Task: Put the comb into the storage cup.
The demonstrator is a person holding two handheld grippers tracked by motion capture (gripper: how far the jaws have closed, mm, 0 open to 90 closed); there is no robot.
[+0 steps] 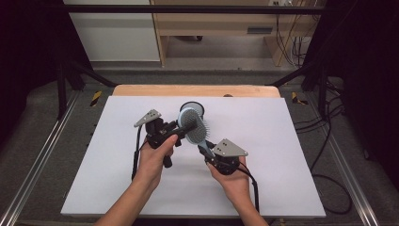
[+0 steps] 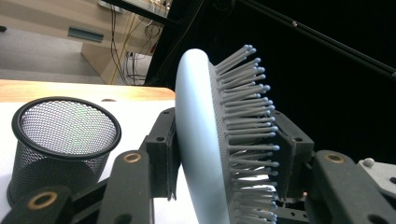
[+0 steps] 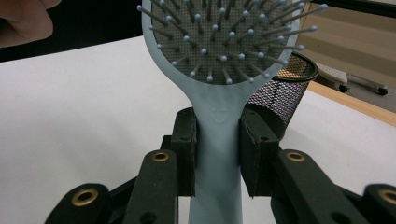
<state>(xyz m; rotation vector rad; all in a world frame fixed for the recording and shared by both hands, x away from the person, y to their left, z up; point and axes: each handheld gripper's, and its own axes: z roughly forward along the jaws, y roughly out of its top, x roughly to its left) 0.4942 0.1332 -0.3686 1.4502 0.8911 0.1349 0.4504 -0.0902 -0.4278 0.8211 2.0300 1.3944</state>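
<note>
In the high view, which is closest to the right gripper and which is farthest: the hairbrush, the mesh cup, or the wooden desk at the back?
From the right gripper, nearest first:
1. Hairbrush: its handle is clamped in that gripper, the head slanting up and away.
2. Black mesh cup: on the white table sheet just behind the brush head.
3. Wooden desk: far back, on the floor past the table's far edge.

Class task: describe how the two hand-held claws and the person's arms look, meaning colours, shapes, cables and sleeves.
Both claws, left claw and right claw, are black, with flat jaw pads and brass-coloured rivets on the linkage bars. Each carries a grey three-cornered plate on top and trails a black cable. The forearms are bare; no sleeves show.
</note>
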